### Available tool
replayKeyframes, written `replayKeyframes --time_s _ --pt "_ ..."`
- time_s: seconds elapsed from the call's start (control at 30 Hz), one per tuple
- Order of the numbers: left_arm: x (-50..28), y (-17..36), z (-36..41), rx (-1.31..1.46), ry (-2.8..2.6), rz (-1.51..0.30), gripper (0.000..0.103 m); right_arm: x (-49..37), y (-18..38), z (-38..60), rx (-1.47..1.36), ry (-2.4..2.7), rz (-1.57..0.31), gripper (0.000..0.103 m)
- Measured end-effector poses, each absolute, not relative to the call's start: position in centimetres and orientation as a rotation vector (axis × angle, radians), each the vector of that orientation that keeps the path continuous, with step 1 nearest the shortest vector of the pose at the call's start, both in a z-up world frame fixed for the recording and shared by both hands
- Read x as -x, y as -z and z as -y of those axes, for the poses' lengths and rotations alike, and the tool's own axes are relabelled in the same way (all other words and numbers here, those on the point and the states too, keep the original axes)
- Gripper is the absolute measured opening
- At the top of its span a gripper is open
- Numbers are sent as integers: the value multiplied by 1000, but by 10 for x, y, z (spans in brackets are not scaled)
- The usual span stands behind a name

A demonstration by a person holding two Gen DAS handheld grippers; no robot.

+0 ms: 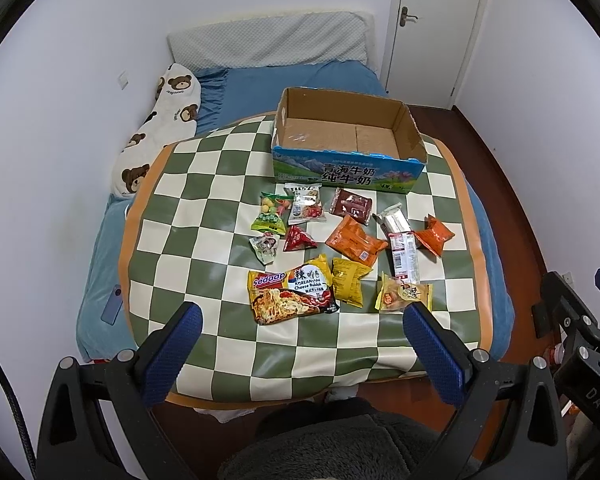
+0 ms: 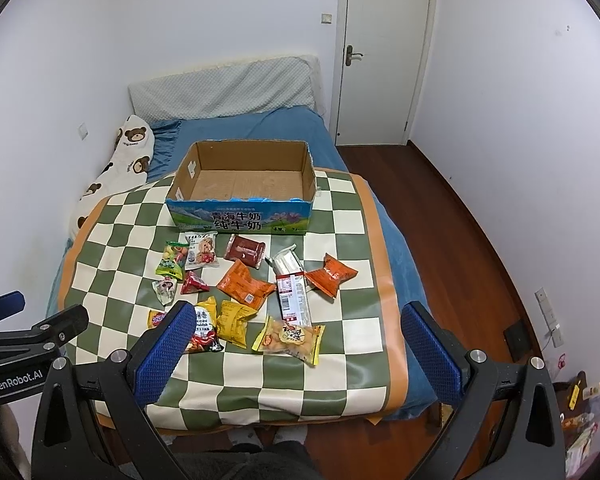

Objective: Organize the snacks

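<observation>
Left tool (image 1: 302,322) and right tool (image 2: 298,320) both hover above the near edge of the bed, blue-padded fingers spread wide, gripping nothing. Below them a green-and-cream checkered mat with orange border (image 2: 340,360) covers the blue bed (image 2: 260,128). Scattered on the mat: an orange Sedaap noodle packet (image 1: 290,292), a yellow crinkled snack bag (image 1: 350,280), a yellow biscuit pouch (image 2: 292,338), a long red-and-white wrapper (image 2: 294,298), two orange packets (image 2: 246,288) and smaller sweets. Beyond them sits an open cardboard milk box with blue printed front (image 2: 240,218), interior bare. A bear-print pillow (image 2: 128,156) lies along the wall.
</observation>
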State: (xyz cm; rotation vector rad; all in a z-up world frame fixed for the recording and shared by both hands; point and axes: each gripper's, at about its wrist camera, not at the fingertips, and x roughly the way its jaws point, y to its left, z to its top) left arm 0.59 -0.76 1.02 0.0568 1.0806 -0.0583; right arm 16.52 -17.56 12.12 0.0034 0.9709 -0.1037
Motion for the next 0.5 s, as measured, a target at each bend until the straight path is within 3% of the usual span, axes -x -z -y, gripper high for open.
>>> replayKeyframes --time_s 0.5 --pt "-8 -13 13 -64 66 -1083 103 -167 -123 175 -5 101 -965 103"
